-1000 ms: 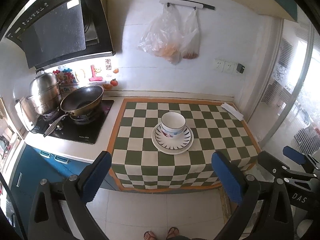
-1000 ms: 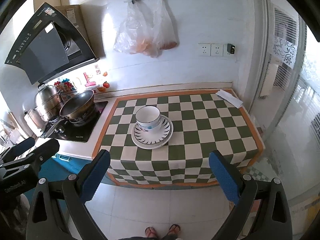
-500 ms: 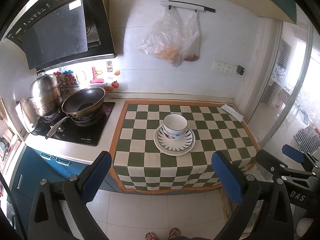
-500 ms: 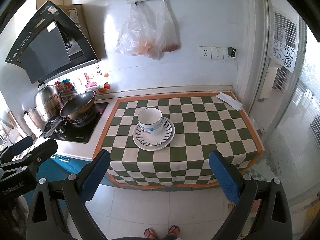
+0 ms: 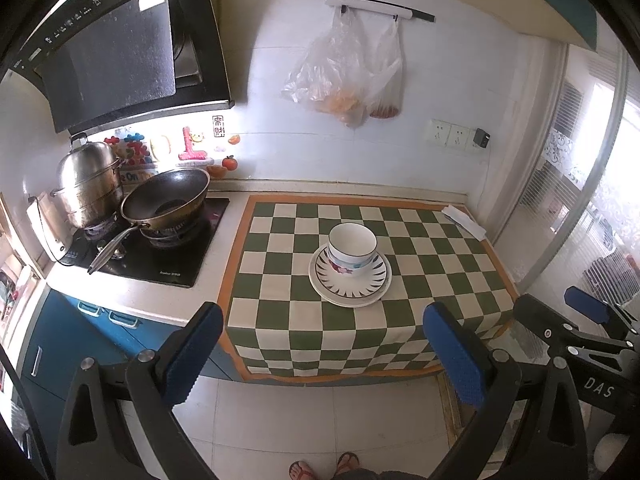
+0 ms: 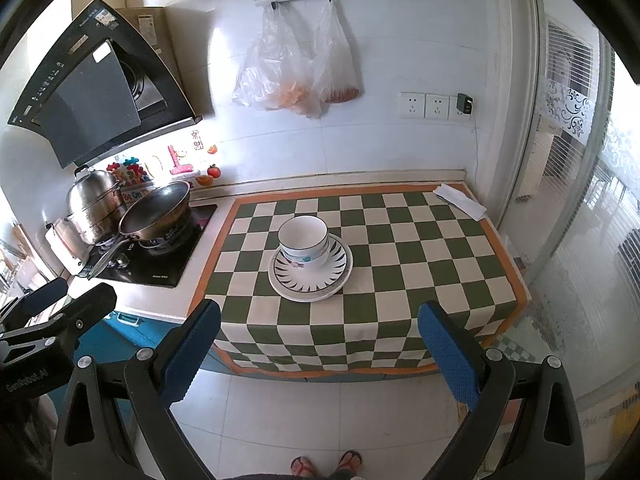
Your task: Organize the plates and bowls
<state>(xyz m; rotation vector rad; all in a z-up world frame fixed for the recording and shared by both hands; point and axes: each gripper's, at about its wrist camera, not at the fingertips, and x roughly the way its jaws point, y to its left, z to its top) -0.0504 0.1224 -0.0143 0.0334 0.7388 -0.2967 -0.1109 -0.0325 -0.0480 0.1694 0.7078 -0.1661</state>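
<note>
A white bowl (image 5: 352, 245) with a dark rim stands on stacked white plates (image 5: 350, 282) with black ray marks, in the middle of the green checked cloth (image 5: 420, 272). The same bowl (image 6: 303, 242) and plates (image 6: 311, 274) show in the right wrist view. My left gripper (image 5: 326, 350) is open and empty, held well back from the counter over the floor. My right gripper (image 6: 320, 346) is also open and empty, equally far back. Each gripper shows at the edge of the other's view.
A wok (image 5: 166, 204) and a steel steamer pot (image 5: 88, 188) sit on the stove at left, under the range hood (image 5: 116, 52). Plastic bags (image 5: 348, 76) hang on the wall. A folded white cloth (image 5: 464, 220) lies at the counter's far right corner. Glass door at right.
Both grippers have pulled back and up from the counter a little; the bowl and plates look smaller and farther. Nothing on the counter has moved.
</note>
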